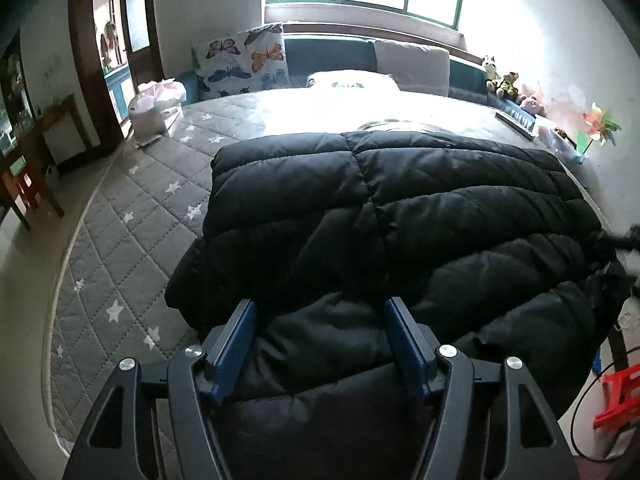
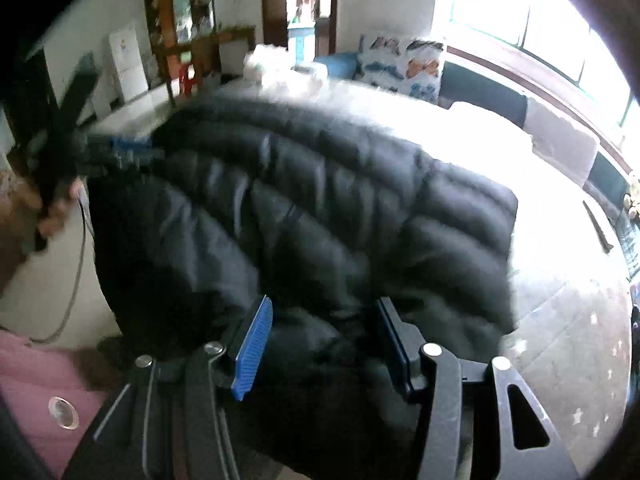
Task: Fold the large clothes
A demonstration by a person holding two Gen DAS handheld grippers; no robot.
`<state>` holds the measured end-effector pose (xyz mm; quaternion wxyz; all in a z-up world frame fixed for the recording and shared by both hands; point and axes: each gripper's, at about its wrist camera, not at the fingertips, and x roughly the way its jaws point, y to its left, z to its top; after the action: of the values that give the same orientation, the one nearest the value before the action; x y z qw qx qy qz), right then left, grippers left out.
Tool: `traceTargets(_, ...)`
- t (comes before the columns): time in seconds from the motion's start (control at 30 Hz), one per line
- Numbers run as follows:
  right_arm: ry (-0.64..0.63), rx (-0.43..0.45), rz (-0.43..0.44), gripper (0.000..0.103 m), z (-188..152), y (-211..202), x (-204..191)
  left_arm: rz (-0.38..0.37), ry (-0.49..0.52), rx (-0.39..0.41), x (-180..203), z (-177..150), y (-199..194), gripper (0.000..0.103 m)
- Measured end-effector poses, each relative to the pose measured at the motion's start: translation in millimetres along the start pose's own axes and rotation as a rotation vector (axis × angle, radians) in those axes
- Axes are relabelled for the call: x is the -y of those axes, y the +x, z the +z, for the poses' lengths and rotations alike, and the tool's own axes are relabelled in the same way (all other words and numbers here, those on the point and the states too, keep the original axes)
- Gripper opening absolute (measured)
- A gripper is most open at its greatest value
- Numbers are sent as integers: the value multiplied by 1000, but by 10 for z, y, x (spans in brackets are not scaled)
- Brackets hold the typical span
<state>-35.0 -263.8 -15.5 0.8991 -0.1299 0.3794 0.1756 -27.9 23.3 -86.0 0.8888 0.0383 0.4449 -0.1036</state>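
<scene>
A black puffer jacket (image 1: 400,216) lies folded on the bed's grey star-patterned cover (image 1: 132,240), its near edge hanging toward me. My left gripper (image 1: 320,304) stands open over that near edge, with puffy fabric bulging between the blue pads (image 1: 236,344) but not squeezed. In the right wrist view the same jacket (image 2: 320,208) looks blurred. My right gripper (image 2: 325,301) is open above its near hem, and the ribbed face of the blue pad (image 2: 254,350) is bare. The left gripper (image 2: 128,150) shows as a blur at the jacket's far left corner, held by a hand (image 2: 52,216).
A butterfly pillow (image 1: 244,62) and white pillows (image 1: 412,62) line the headboard under the window. Soft toys (image 1: 504,80) and a pinwheel (image 1: 600,126) stand by the right wall. A bag (image 1: 158,106) sits on the bed's far left corner. A red stool (image 1: 620,396) and a cable lie on the floor.
</scene>
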Motion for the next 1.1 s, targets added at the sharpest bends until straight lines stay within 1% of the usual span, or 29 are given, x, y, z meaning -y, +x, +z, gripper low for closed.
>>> traceTargets(0.03, 20, 19, -3, 64, 65, -57, 82, -5, -4, -3, -14, 7, 6, 70)
traceTargets(0.07, 48, 40, -4, 75, 137, -116, 189, -12, -9, -8, -39, 18, 10, 70)
traceTargets(0.1, 80, 63, -7, 81, 216, -159, 315, -20, -14, -16, -67, 42, 1, 71)
traceTargets(0.17, 119, 78, -23, 81, 337, -142, 519, -37, -30, -17, -114, 98, -37, 71)
traceTargets(0.23, 157, 62, -24, 81, 415, -33, 695, -61, -49, -14, -171, 204, -116, 71)
traceTargets(0.3, 198, 22, 7, 81, 453, 151, 865, -97, -77, 7, -260, 331, -226, 73)
traceTargets(0.37, 245, -21, 31, 81, 423, 327, 999, -113, -102, 19, -348, 442, -305, 74)
traceTargets(0.43, 274, -79, 46, 81, 374, 548, 1111, -135, -135, 8, -454, 571, -301, 75)
traceTargets(0.5, 289, -95, 63, 81, 328, 647, 1193, -135, -164, -12, -555, 675, -234, 75)
traceTargets(0.57, 338, -90, 126, 82, 291, 722, 1297, -105, -178, -34, -669, 736, -111, 76)
traceTargets(0.63, 355, -84, 139, 89, 268, 772, 1376, -106, -207, -57, -792, 741, 44, 76)
traceTargets(0.7, 345, -58, 122, 99, 227, 812, 1434, -146, -255, -94, -904, 685, 212, 76)
traceTargets(0.77, 354, -53, 132, 103, 178, 867, 1487, -190, -299, -98, -982, 603, 310, 78)
traceTargets(0.83, 388, -50, 185, 103, 109, 925, 1552, -227, -322, -79, -1071, 545, 356, 83)
traceTargets(0.9, 448, -58, 252, 103, 27, 994, 1649, -243, -324, -70, -1087, 483, 393, 86)
traceTargets(1.03, 492, -78, 322, 103, -47, 1084, 1721, -242, -316, -64, -1144, 415, 514, 100)
traceTargets(1.1, 513, -87, 360, 103, -87, 1113, 1754, -246, -319, -61, -1175, 384, 579, 103)
